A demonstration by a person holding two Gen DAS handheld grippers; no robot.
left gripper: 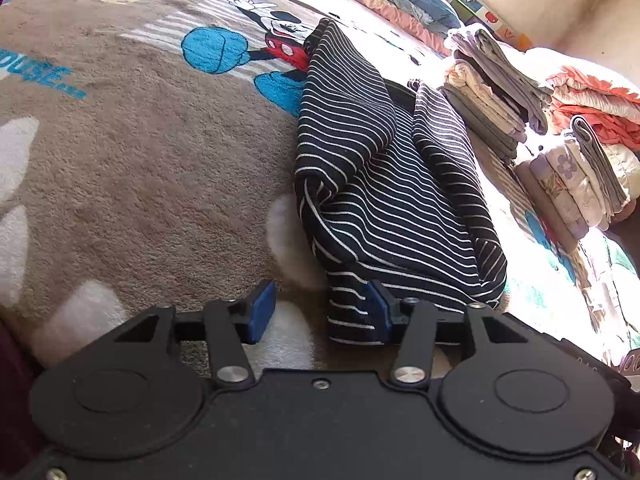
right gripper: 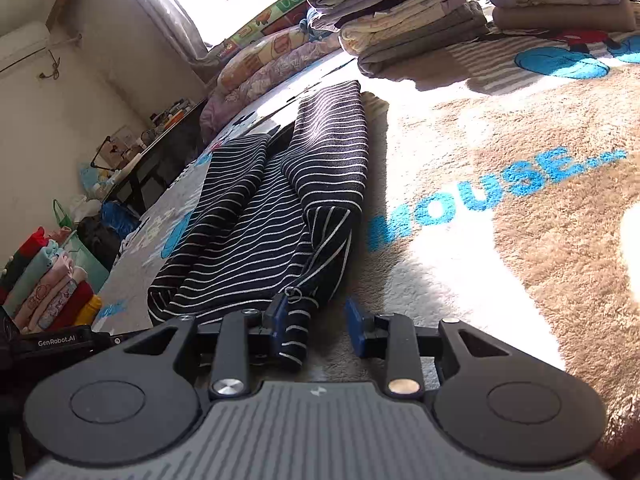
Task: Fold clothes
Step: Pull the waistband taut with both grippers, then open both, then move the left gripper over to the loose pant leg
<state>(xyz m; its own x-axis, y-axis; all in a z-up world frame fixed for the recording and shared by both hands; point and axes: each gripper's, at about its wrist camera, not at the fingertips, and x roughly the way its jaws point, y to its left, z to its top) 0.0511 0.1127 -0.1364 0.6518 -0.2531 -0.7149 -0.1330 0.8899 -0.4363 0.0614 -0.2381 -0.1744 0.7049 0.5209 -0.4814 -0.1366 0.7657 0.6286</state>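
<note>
A black garment with thin white stripes (left gripper: 380,184) lies on the bed, folded lengthwise with both long sides turned in over the middle. My left gripper (left gripper: 320,313) is open at its near end, and the hem's corner lies inside the gap against the right blue pad (left gripper: 378,312). In the right wrist view the same garment (right gripper: 272,216) stretches away from me. My right gripper (right gripper: 318,326) is open at the opposite near corner, where a strip of striped cloth rests against the left pad (right gripper: 280,322).
The bed is covered by a brown plush blanket (left gripper: 140,160) with a cartoon mouse print and blue lettering (right gripper: 500,192). Stacks of folded clothes (left gripper: 488,92) (left gripper: 568,188) stand beyond the garment, as do the stacks (right gripper: 408,20). Another folded pile (right gripper: 44,284) and a cluttered desk (right gripper: 152,148) lie off the bed.
</note>
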